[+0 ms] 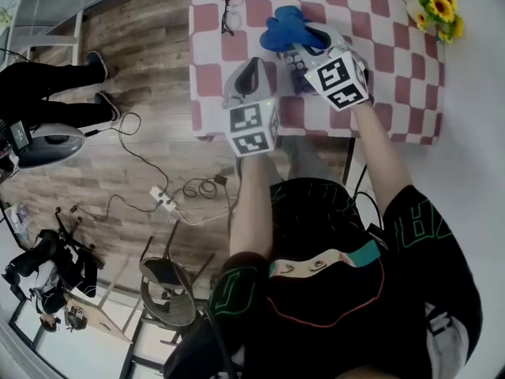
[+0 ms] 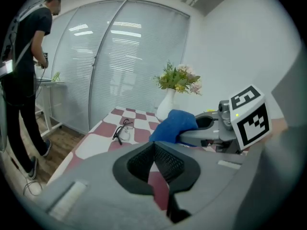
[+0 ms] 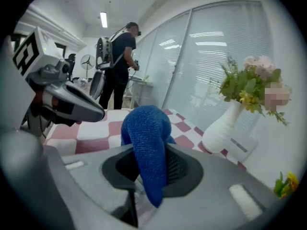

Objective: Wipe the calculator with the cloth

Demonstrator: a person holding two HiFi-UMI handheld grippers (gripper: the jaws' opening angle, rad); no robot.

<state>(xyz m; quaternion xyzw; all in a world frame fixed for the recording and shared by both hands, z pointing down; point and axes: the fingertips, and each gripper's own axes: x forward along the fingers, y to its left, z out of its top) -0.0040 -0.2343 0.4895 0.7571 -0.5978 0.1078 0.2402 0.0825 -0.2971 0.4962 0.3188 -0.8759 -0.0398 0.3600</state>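
Observation:
My right gripper (image 1: 306,39) is shut on a blue cloth (image 1: 284,28), which bulges out past its jaws (image 3: 146,128) above the red-and-white checked table (image 1: 379,22). A dark, purplish flat thing (image 1: 297,76), probably the calculator, lies on the table under that gripper, mostly hidden. The left gripper (image 1: 251,68) hovers near the table's front edge, just left of the right one. Its black pads (image 2: 163,159) meet with nothing between them. In the left gripper view the right gripper (image 2: 206,134) and the cloth (image 2: 173,124) are close ahead on the right.
Black-framed glasses (image 1: 230,10) lie at the table's far left. A white vase (image 3: 225,123) of flowers (image 1: 438,10) stands at the far right. A person (image 2: 24,56) stands left of the table. Cables and a power strip (image 1: 162,198) lie on the wooden floor.

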